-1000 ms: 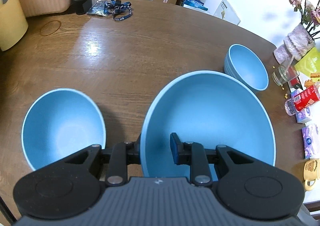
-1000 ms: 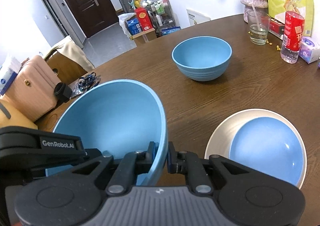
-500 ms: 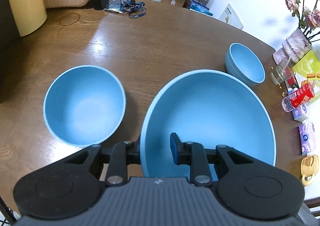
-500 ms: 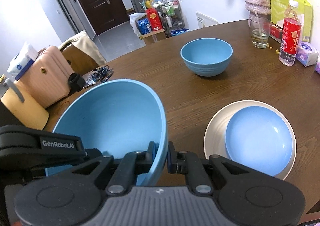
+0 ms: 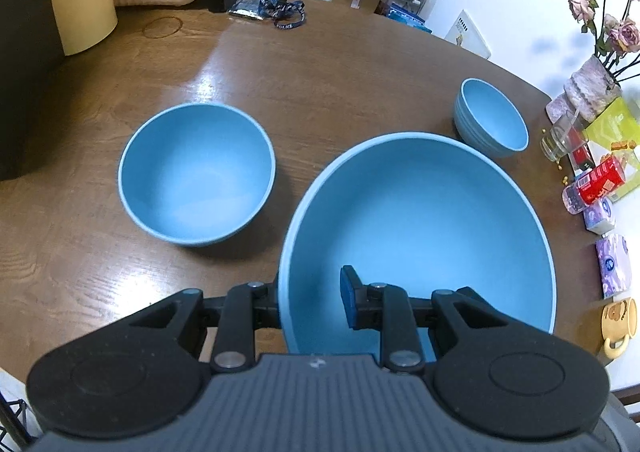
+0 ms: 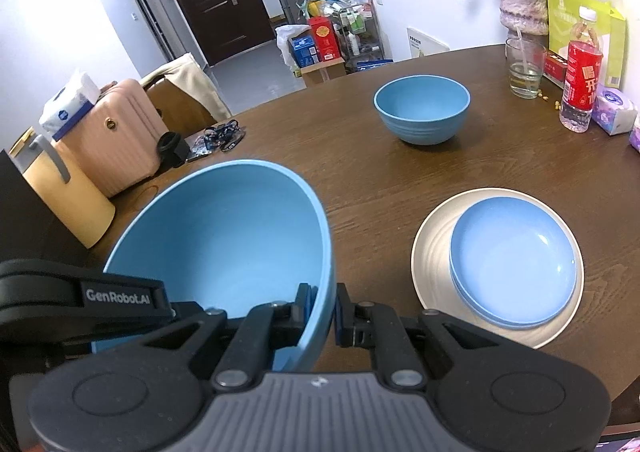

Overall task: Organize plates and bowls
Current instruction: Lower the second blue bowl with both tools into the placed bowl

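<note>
I have the big blue bowl [image 5: 420,220] held by both grippers, raised above the counter [image 5: 328,92]. My left gripper [image 5: 310,302] has its fingers clamped on the near rim, one finger outside the wall and the blue-padded one inside. My right gripper [image 6: 322,310] is likewise clamped on the bowl's rim, the wall pinched thin between its two fingers.

Just past my left fingers, a medium blue bowl [image 5: 196,174] sits on the counter, to the left of the big one and apart from it. To the right of my right fingers, a blue plate [image 6: 514,262] rests stacked on a white plate [image 6: 430,248].

Farther back stands a smaller ribbed blue bowl [image 6: 422,114], on its own. Beyond it, at the counter's far edge, I see a glass [image 6: 524,70], a red-labelled bottle [image 6: 580,80] and a vase of dried roses [image 6: 522,0].
</note>
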Demonstrator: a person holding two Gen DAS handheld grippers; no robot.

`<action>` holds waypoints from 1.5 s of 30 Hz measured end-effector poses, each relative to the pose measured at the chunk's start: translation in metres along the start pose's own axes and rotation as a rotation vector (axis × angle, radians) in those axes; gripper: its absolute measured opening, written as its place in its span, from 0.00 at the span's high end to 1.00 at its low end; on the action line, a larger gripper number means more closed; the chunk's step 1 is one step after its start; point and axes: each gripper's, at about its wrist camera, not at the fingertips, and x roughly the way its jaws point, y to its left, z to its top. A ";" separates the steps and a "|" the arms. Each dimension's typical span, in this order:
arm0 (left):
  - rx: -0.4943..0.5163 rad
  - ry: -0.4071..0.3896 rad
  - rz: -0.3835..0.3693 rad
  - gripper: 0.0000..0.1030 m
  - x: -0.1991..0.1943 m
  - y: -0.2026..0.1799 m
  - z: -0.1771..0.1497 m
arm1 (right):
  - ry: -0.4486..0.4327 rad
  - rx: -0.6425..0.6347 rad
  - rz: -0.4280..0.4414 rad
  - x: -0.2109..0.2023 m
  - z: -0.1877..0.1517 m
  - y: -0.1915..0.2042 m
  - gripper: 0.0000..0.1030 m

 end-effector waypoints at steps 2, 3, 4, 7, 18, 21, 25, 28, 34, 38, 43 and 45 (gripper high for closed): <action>-0.001 0.004 0.003 0.75 -0.001 0.002 -0.004 | 0.002 -0.008 -0.002 -0.002 -0.003 0.002 0.90; -0.002 0.006 0.005 0.75 -0.002 0.004 -0.006 | 0.003 -0.012 -0.003 -0.003 -0.004 0.003 0.90; -0.003 0.007 0.005 0.75 -0.002 0.005 -0.007 | 0.003 -0.015 -0.004 -0.004 -0.005 0.004 0.90; -0.009 0.009 0.006 0.75 -0.004 0.009 -0.011 | 0.009 -0.020 -0.002 -0.007 -0.009 0.006 0.90; -0.028 -0.007 0.001 0.75 -0.021 0.025 -0.018 | 0.006 -0.051 0.011 -0.017 -0.014 0.023 0.90; -0.035 -0.010 0.000 0.75 -0.025 0.033 -0.016 | 0.001 -0.063 0.014 -0.018 -0.012 0.032 0.90; -0.041 -0.016 0.005 0.75 -0.030 0.044 -0.013 | -0.001 -0.076 0.024 -0.018 -0.012 0.044 0.90; -0.045 -0.017 0.012 0.75 -0.032 0.052 -0.009 | 0.000 -0.082 0.032 -0.016 -0.012 0.052 0.90; -0.058 -0.013 0.015 0.75 -0.036 0.068 -0.007 | 0.006 -0.093 0.047 -0.013 -0.013 0.068 0.90; -0.066 -0.006 0.013 0.75 -0.036 0.079 -0.008 | 0.012 -0.105 0.051 -0.011 -0.016 0.077 0.90; -0.080 -0.002 0.013 0.75 -0.037 0.094 -0.007 | 0.022 -0.121 0.058 -0.008 -0.019 0.091 0.90; -0.086 -0.001 0.012 0.75 -0.038 0.099 -0.006 | 0.024 -0.128 0.061 -0.006 -0.020 0.098 0.90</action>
